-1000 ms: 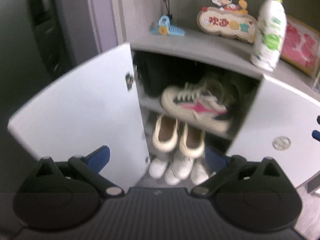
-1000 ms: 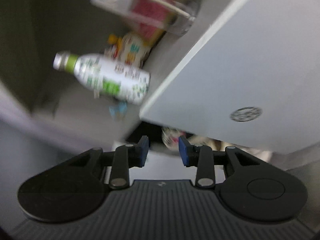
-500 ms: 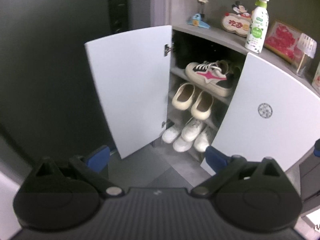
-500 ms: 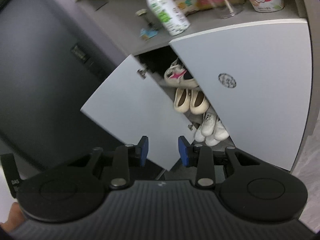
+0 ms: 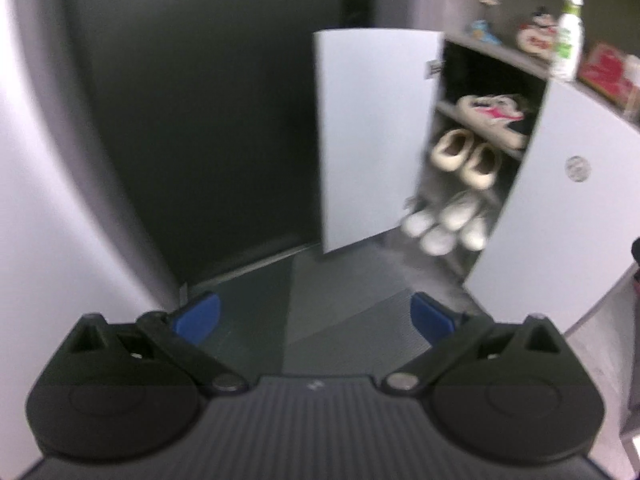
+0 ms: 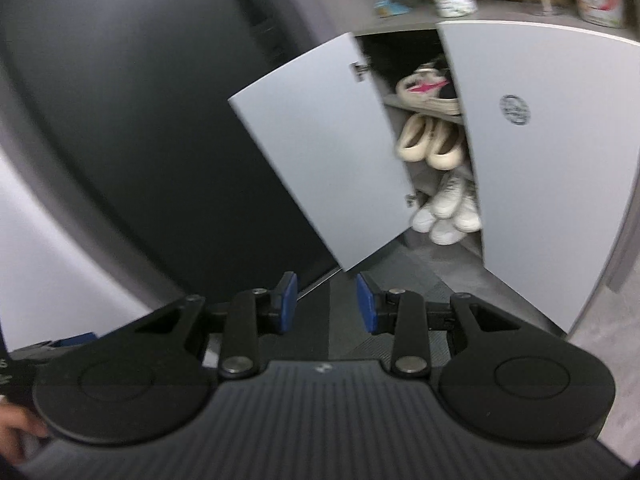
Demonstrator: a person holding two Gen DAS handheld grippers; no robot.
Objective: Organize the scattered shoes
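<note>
Since both grippers hang empty, the left gripper (image 5: 316,316) spread wide and the right gripper (image 6: 326,302) at a narrow gap, I judge the step is seeking any shoe not yet shelved: sweep low over the grey floor (image 5: 340,292), wrists level. Ahead and to the right of both tools, the open cabinet (image 6: 532,128) holds a pink-marked sneaker (image 6: 426,88), cream slippers (image 6: 430,142) and white sneakers (image 6: 450,210). No stray shoe shows; a dark wall (image 5: 200,120) stands left
</note>
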